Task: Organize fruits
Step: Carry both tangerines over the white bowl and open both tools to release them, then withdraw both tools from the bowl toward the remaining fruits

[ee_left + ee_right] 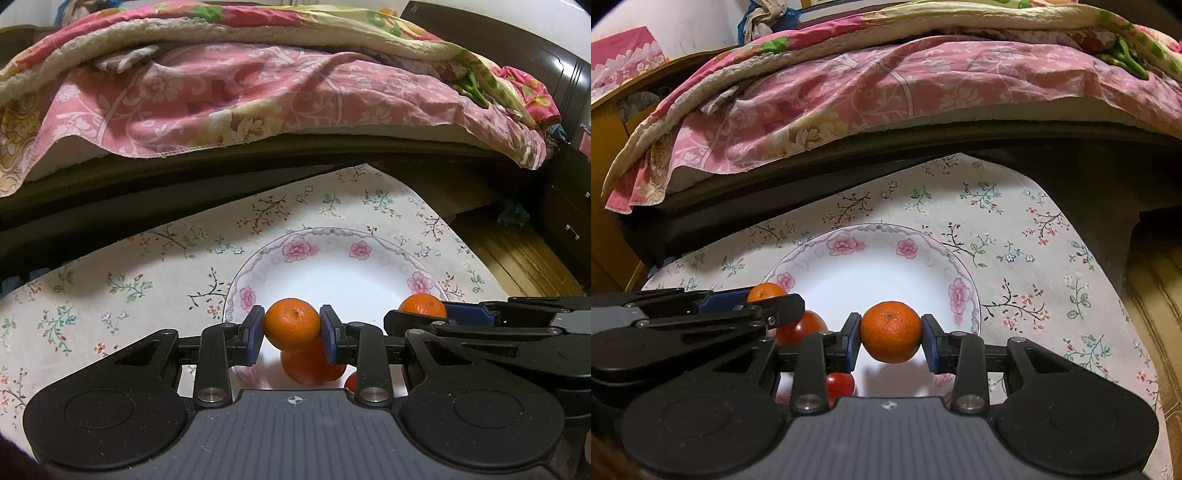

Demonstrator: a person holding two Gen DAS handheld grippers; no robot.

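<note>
Two small orange mandarins, one per tool, both held above a white ceramic plate with a pink-flower rim (295,247). Left hand-held gripper (292,334) closed onto the left-held round orange mandarin (291,324), blue pads (255,332) pressed to either side of the fruit, stem dimple facing the camera. Right hand-held gripper (891,339) likewise clamped on the right-held round orange mandarin (891,331), its blue pads (854,341) touching both flanks. From the left wrist view, the right tool seen at the right edge with its mandarin (423,305) peeking above the black linkage; from the right wrist view, the left tool at the left edge with its mandarin (765,292) showing the same way.

On the plate below — a larger glossy red-orange tomato (314,365), partly hidden behind the left-held fruit, seen also from the right wrist (803,326). Just beside it, nearer the cameras, a small red cherry tomato (840,386), mostly covered by the gripper body; only a sliver visible from the left wrist (351,382).

Plate resting on a white floral-print cloth (147,266) spread over the counter. Beyond the cloth, a dark wooden bed frame (184,184), topped by a rumpled pink floral quilt (240,99). Dark wooden cabinet with small drawer handles (569,206) at the far right of the left wrist view — wooden floor boards (517,254) beneath it.
</note>
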